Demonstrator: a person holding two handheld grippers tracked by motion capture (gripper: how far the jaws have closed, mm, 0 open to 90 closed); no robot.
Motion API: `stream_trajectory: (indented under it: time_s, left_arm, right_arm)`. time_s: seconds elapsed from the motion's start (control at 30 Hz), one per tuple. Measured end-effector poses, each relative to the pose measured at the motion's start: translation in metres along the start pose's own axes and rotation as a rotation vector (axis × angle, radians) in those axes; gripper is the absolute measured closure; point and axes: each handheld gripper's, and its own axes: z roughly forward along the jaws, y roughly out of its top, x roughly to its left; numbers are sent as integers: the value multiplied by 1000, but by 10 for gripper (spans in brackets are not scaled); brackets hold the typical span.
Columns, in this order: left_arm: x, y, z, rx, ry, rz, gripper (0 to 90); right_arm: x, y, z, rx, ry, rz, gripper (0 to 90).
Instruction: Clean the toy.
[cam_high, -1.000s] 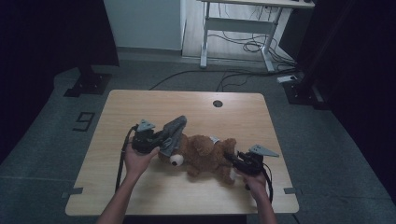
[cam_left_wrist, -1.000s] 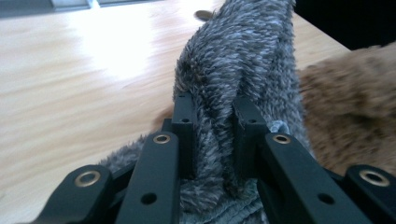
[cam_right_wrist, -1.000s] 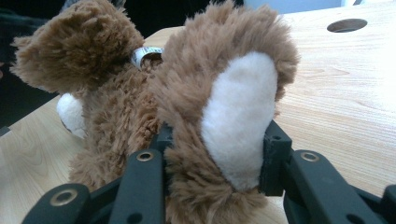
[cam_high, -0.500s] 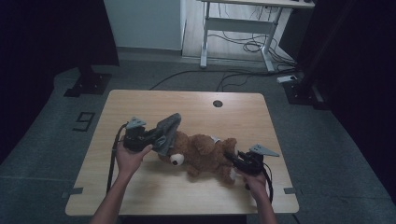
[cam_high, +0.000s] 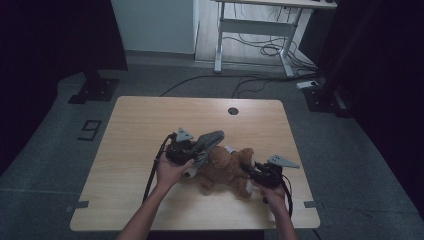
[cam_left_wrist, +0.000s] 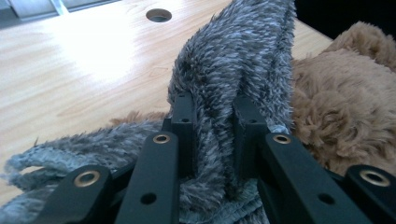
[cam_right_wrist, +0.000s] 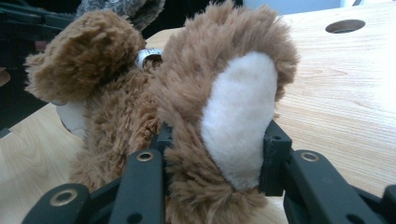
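The high view looks from above the person's side of the table (cam_high: 150, 120), forward and down, far enough to take in the whole tabletop and the floor behind it. The left gripper view rides on the left gripper (cam_high: 192, 150) and looks along its jaws from very near, across the grey furry cloth (cam_left_wrist: 233, 70) toward the far edge of the table. The right gripper view sits on the right gripper (cam_high: 250, 171) and faces the brown plush toy (cam_right_wrist: 187, 107) at close distance. All three views share the plush toy and the round hole (cam_high: 232, 111) in the tabletop.
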Motion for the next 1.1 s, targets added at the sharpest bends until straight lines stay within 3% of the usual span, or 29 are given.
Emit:
stream_trajectory:
  time_s: [0.23, 0.5, 0.7, 0.87, 0.97, 1.0, 1.03, 1.07, 1.1]
  left_arm:
    - [16, -7, -23, -11, 40, 2, 738]
    - [43, -26, -43, -26, 87, -63, 738]
    - [56, -34, -51, -10, 108, -88, 738]
    - [55, -24, -58, -28, 92, -96, 738]
    - [39, 1, -57, -53, 59, -58, 738]
    - [39, 1, -57, -53, 59, -58, 738]
    - [29, 16, -51, -59, 38, -36, 738]
    - [29, 16, -51, -59, 38, -36, 738]
    - [18, 32, -41, -57, 5, -23, 738]
  right_arm:
    - [1, 0, 0, 2, 3, -1, 617]
    - [0, 0, 1, 1, 3, 2, 617]
    - [0, 0, 1, 1, 1, 5, 617]
    - [-1, 0, 1, 0, -3, 8, 617]
    - [-1, 0, 1, -5, -5, 10, 617]
    - [-1, 0, 1, -5, -5, 10, 617]
    - [-1, 0, 1, -4, -5, 8, 617]
    - [-1, 0, 1, -4, -4, 7, 617]
    - [-1, 0, 1, -4, -5, 6, 617]
